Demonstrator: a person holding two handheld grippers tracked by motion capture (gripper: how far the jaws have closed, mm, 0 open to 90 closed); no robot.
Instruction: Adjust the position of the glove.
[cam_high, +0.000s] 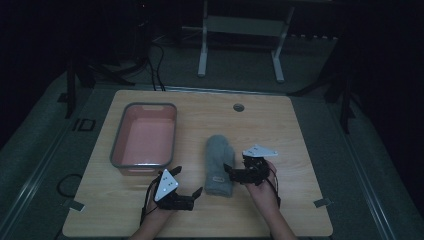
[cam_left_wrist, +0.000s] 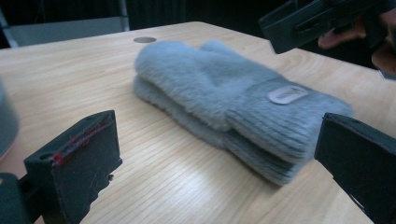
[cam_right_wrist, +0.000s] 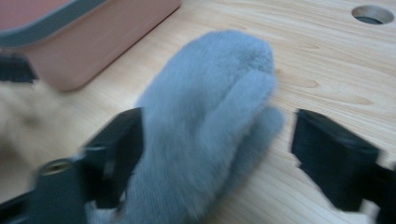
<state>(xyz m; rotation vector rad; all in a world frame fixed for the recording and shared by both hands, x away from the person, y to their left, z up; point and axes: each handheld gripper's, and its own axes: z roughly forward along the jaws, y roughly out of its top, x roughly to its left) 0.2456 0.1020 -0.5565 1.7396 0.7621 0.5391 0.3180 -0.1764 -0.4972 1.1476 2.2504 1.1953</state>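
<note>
Closest to me is my left gripper (cam_high: 192, 196), low on the table (cam_high: 280, 130) near its front edge, jaws spread wide with nothing between them, pointing at the cuff end of the grey mittens (cam_high: 220, 164). The mittens lie stacked one on the other in the middle of the table, cuffs toward me, just to the right of the pink tub (cam_high: 145, 137) and not touching it. My right gripper (cam_high: 231, 171) is over the cuff end, jaws also spread, and in the right gripper view the fluffy body sits between them with one jaw right against the fur. I judge the step is taking hold of the pair. To do it well I should lower the right jaws until they straddle both layers at the ribbed cuff, where the knit is firmer than the fur, then close squarely so the lower mitten isn't left behind. The small label (cam_left_wrist: 287, 94) marks a good spot.
</note>
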